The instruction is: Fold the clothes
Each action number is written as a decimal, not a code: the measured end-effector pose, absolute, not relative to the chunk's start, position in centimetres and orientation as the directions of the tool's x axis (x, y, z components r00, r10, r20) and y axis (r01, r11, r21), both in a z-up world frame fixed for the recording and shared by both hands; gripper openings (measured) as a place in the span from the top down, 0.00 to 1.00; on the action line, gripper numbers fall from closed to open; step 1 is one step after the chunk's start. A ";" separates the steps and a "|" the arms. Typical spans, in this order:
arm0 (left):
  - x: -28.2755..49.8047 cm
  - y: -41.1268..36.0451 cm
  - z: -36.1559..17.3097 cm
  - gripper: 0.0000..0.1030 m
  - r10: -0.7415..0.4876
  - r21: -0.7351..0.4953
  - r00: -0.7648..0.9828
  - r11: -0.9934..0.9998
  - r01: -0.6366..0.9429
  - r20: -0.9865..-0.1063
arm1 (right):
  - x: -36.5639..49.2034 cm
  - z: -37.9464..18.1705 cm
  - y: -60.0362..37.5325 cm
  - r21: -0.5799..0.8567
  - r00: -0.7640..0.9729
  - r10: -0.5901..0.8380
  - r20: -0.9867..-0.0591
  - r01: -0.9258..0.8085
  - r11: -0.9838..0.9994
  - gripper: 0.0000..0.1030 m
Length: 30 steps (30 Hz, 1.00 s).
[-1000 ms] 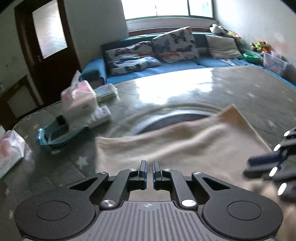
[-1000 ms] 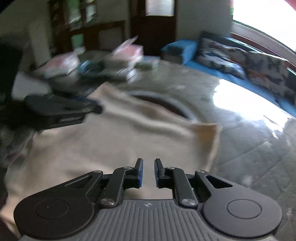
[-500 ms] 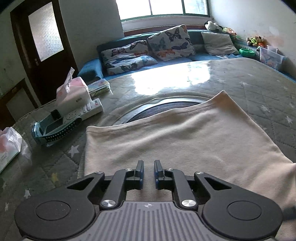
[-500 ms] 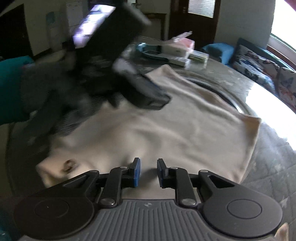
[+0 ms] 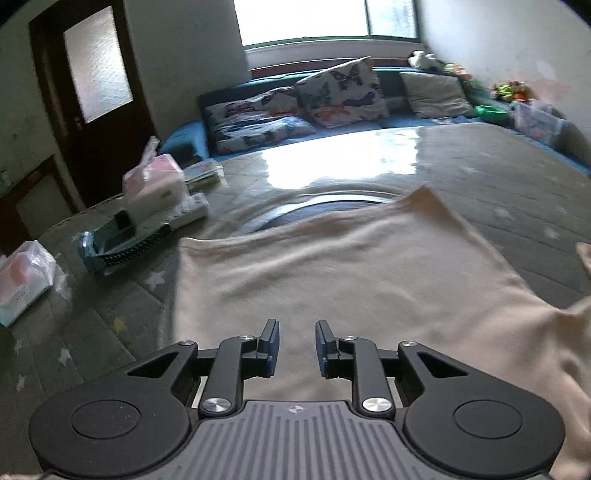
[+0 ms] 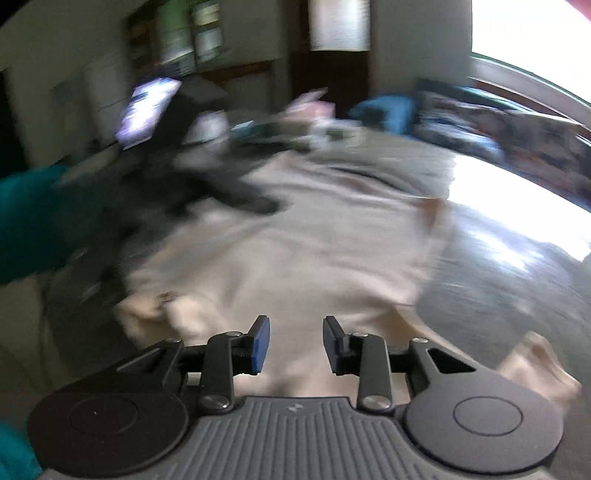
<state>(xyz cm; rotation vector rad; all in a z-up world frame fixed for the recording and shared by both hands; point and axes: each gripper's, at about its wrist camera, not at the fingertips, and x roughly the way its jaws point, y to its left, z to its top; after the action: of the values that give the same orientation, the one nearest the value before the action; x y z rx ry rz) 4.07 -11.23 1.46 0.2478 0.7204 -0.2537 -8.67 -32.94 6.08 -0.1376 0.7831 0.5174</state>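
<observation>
Cream garment (image 5: 347, 273) lies spread flat on the grey quilted star-print table cover (image 5: 110, 317), its far edge over a dark round inset in the table (image 5: 325, 205); one far corner pokes up to a point, and a bit of sleeve trails off at the right edge of the left wrist view. Left gripper (image 5: 296, 345) hangs over the near part of the cloth, jaws apart w/ a narrow gap, just been opening, nothing between the blue pads, cloth seen through the gap. Right gripper (image 6: 295, 343) same story: jaws a bit wider, just been opening, empty, above the near hem; its view is heavily blurred, so detail is poor. In that view the left gripper shows as a dark smear over the cloth's left side, w/ a teal sleeve (image 6: 29, 221) behind it. Left of the garment, apart from it: a teal tray (image 5: 122, 247) w/ a tissue box (image 5: 155, 188) and a white remote (image 5: 188, 212), plus a plastic-wrapped tissue pack (image 5: 24, 282) near the table edge. Beyond the table: blue sofa (image 5: 184, 138) w/ butterfly cushions (image 5: 341, 92), bright window (image 5: 306, 16), dark door (image 5: 92, 99).
</observation>
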 end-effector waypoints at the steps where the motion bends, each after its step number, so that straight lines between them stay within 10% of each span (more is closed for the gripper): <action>1: 3.2 -11.5 1.5 0.77 -0.161 0.130 0.720 0.934 0.332 -0.675 | -8.4 6.1 -34.0 0.076 0.612 0.367 -0.700 -0.448 0.891 0.70; 18: -4.9 -13.6 0.6 0.72 -0.219 0.170 0.732 0.893 0.417 -0.645 | -11.8 3.2 -40.9 -0.179 0.694 -0.066 -0.717 -0.091 0.980 0.68; 30: -5.3 -13.3 0.4 0.67 -0.204 0.172 0.742 0.902 0.396 -0.638 | -12.3 4.5 -44.4 -0.053 0.752 -0.067 -0.656 0.043 0.998 0.61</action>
<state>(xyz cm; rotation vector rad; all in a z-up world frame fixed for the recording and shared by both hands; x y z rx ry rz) -5.30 -13.30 0.44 0.3081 0.6572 -0.3347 -12.35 -44.44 4.52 -0.0354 0.7177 -0.0599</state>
